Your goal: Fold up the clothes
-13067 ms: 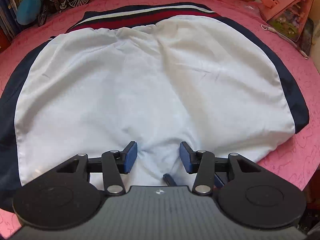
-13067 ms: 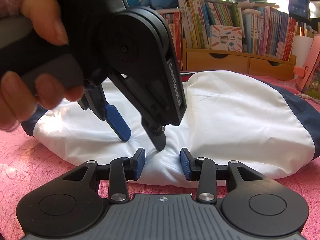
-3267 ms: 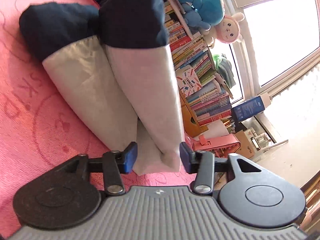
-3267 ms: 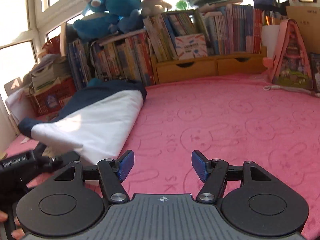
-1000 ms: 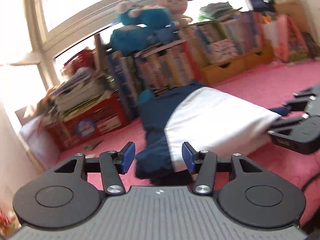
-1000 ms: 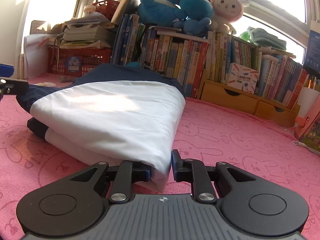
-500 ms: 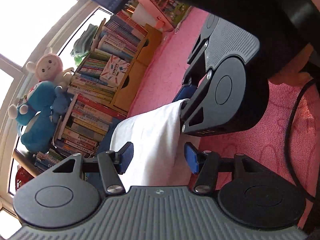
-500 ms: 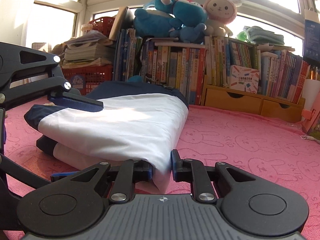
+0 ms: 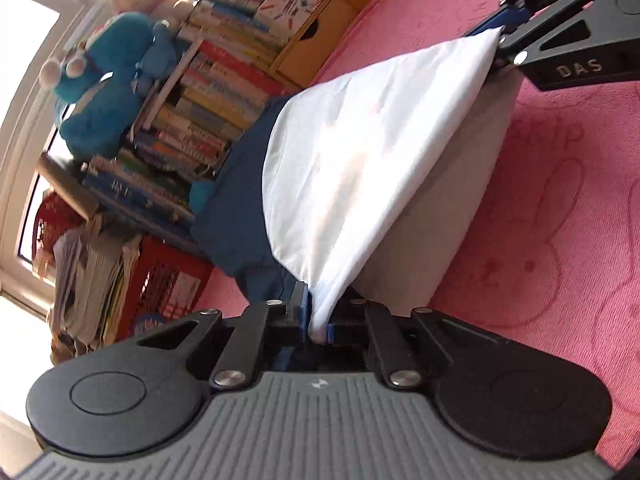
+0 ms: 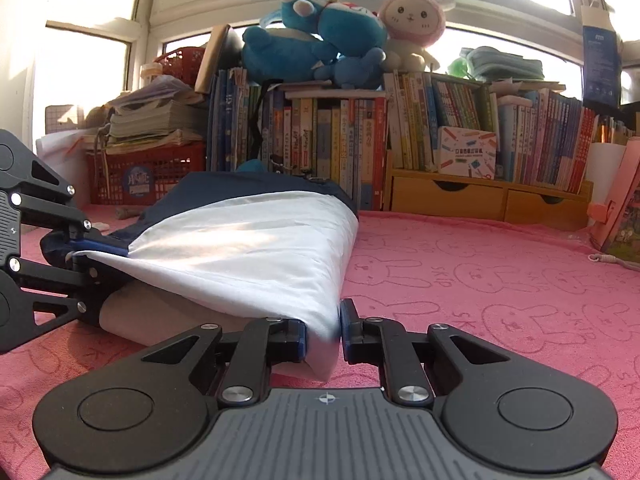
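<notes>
Two claws, two corners: the left gripper [image 9: 316, 322], jaws just closing, pinches one white corner of the folded garment [image 9: 352, 160], while the right gripper [image 10: 323, 334] clamps the other. The garment lies on the pink blanket [image 10: 500, 280] before the bookshelf [image 10: 400, 140]. Another fold looks set up; next, both should lift together, evenly.

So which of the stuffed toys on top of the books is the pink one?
The bunny plush, at the right end of the group, with a pink hood and cream face; the plush toys beside it are blue.
</notes>
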Motion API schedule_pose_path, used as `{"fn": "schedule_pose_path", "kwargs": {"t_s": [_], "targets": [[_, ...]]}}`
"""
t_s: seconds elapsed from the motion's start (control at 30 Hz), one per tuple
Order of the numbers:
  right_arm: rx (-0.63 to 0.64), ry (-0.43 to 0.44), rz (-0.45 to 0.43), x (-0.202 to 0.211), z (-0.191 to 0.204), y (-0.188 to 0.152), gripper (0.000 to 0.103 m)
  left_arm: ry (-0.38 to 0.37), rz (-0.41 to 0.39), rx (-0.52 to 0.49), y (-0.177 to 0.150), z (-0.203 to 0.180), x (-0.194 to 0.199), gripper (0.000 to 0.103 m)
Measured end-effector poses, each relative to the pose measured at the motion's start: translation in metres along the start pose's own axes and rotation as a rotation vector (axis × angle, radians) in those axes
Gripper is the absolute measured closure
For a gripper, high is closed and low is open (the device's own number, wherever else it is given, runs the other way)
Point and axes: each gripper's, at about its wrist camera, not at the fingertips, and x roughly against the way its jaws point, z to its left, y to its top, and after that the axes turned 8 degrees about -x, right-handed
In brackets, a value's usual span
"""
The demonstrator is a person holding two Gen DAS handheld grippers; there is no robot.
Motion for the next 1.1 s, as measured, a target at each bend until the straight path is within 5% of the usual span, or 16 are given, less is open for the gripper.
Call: {"fn": "schedule_pose_path", "kwargs": {"t_s": [0.47, 0.57, 0.67, 0.8, 0.87, 0.93, 1.1], "targets": [[0.023, 0.013, -0.002, 0.002, 0.007, -0.002, 0.086, 0.031, 0.132, 0.208, -0.027, 0.012, -0.008, 0.083], [0.002, 0.015, 0.011, 0.0, 0.004, -0.002, 0.085, 0.045, 0.207, 0.398, -0.047, 0.024, -0.003, 0.083], [-0.044, 0.02, 0.057, -0.005, -0.004, -0.003, 0.082, -0.019, 0.191, 0.691, -0.066, 0.038, 0.018, 0.083], [-0.095, -0.001, 0.149, -0.014, -0.008, -0.001, 0.056, -0.153, 0.095, 1.038, -0.08, 0.044, 0.048, 0.079], [-0.166, 0.021, 0.209, -0.022, -0.017, 0.0, 0.059, -0.266, 0.03, 1.223, -0.083, 0.042, 0.056, 0.074], [-0.214, 0.06, 0.22, -0.024, -0.024, 0.001, 0.081, -0.389, -0.031, 1.385, -0.082, 0.037, 0.053, 0.071], [-0.265, 0.112, 0.222, -0.021, -0.026, 0.015, 0.084, -0.548, -0.123, 1.671, -0.069, 0.021, 0.032, 0.057]]}}
